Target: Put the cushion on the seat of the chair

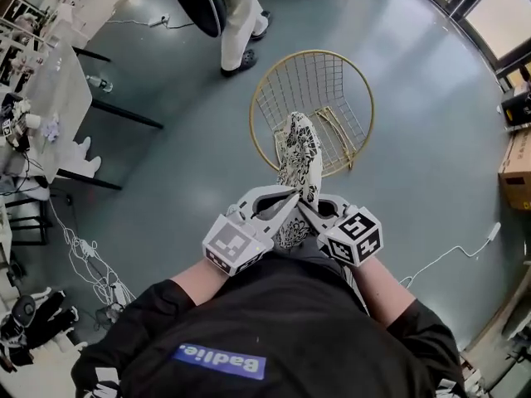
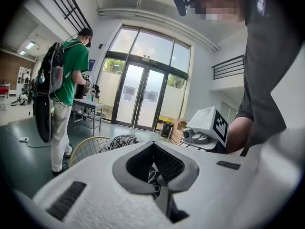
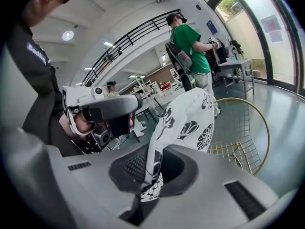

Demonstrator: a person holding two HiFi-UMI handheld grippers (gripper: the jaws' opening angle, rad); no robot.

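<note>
A white cushion [image 1: 299, 160] with a black flower print hangs on edge between both grippers, above the near rim of a round gold wire chair [image 1: 332, 81]. My left gripper [image 1: 280, 202] is shut on the cushion's lower left edge, and my right gripper [image 1: 314, 209] is shut on its lower right edge. In the left gripper view, printed fabric [image 2: 153, 171] is pinched between the jaws, with the chair [image 2: 88, 148] beyond. In the right gripper view the cushion [image 3: 189, 120] rises out of the shut jaws and the chair [image 3: 245, 142] lies behind it.
A person in a green top with a dark backpack [image 2: 59, 80] stands just beyond the chair; the legs [image 1: 239, 19] are visible. Tables [image 1: 62, 98] and loose cables [image 1: 91, 264] are at the left. A cardboard box [image 1: 516, 168] sits at the right edge.
</note>
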